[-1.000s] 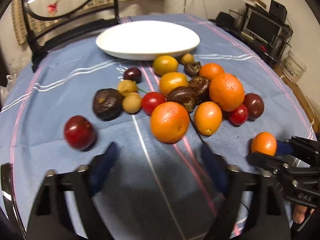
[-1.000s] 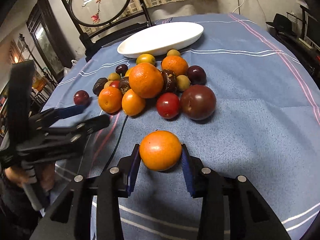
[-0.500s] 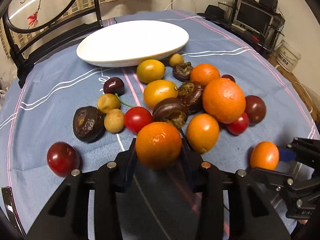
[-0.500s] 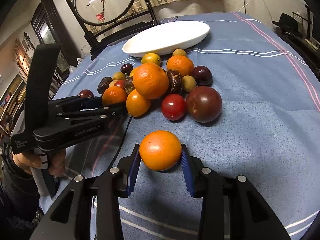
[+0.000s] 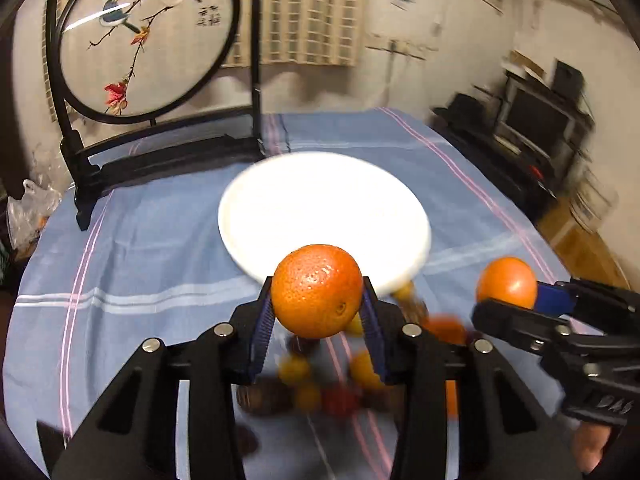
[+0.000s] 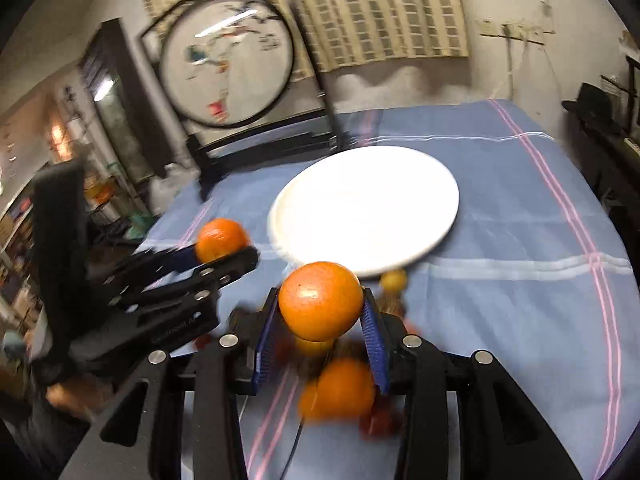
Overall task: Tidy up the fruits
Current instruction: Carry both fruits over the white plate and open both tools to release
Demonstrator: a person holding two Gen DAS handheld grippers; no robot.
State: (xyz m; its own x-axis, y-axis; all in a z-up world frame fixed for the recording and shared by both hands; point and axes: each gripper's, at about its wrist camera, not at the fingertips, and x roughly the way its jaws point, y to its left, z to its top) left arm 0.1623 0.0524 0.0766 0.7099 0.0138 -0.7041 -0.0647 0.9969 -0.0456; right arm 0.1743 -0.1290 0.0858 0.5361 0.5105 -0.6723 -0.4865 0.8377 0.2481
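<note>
My left gripper is shut on an orange and holds it in the air just before the near rim of the white plate. My right gripper is shut on a second orange, also lifted, near the plate's front rim. Each gripper shows in the other view: the right gripper with its orange at the right, the left gripper with its orange at the left. The remaining fruit pile lies blurred below the fingers, on the blue cloth.
A black-framed round embroidered screen stands on the table behind the plate. The blue striped tablecloth covers the table. A TV and shelves stand off the table's right side. A small yellow fruit lies by the plate's rim.
Both grippers have lifted their oranges off the cloth and moved forward toward the plate. The fruit pile has dropped below the fingers, and the views now tilt up.
</note>
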